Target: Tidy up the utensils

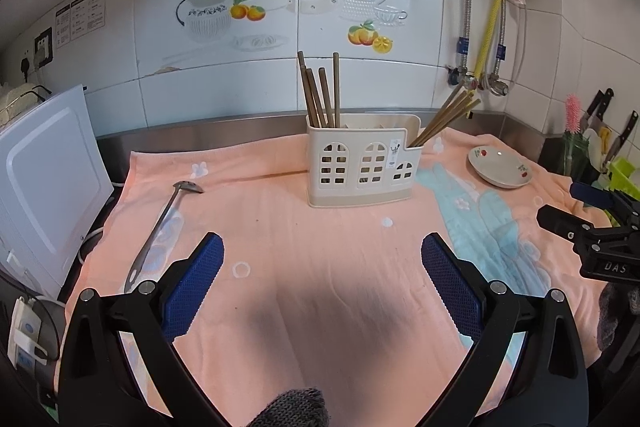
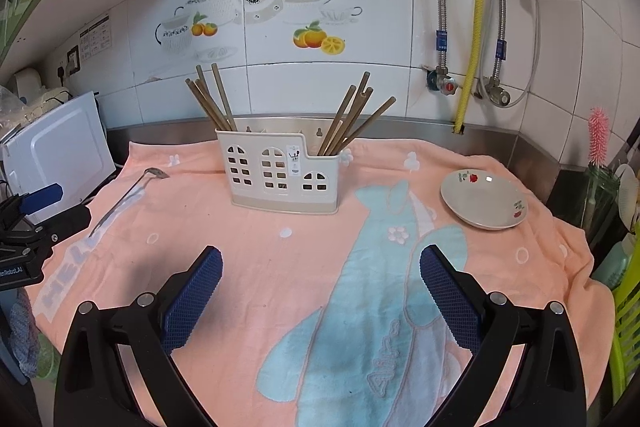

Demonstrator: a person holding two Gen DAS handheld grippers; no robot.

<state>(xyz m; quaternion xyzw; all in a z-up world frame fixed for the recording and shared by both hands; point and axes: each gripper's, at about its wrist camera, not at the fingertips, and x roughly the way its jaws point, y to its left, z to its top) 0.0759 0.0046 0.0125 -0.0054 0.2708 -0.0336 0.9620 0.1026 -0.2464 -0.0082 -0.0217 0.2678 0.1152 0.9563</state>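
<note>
A cream plastic utensil holder [image 1: 362, 163] [image 2: 280, 175] stands on the pink towel near the back wall. Wooden chopsticks [image 1: 320, 95] [image 2: 210, 99] stand in its left compartment, and more chopsticks [image 1: 448, 121] [image 2: 352, 115] lean in its right one. A metal spoon [image 1: 160, 227] [image 2: 120, 201] lies on the towel at the left. My left gripper [image 1: 322, 255] is open and empty above the towel, in front of the holder. My right gripper [image 2: 320, 267] is open and empty too; it shows at the right edge of the left wrist view [image 1: 560, 215].
A white dish with red fruit print [image 1: 500, 167] [image 2: 484, 199] sits on the towel at the right. A white microwave [image 1: 44, 187] [image 2: 60, 151] stands at the left. Knives and a pink brush [image 1: 574, 115] stand at the far right; a green rack [image 2: 628, 307] is beside the counter.
</note>
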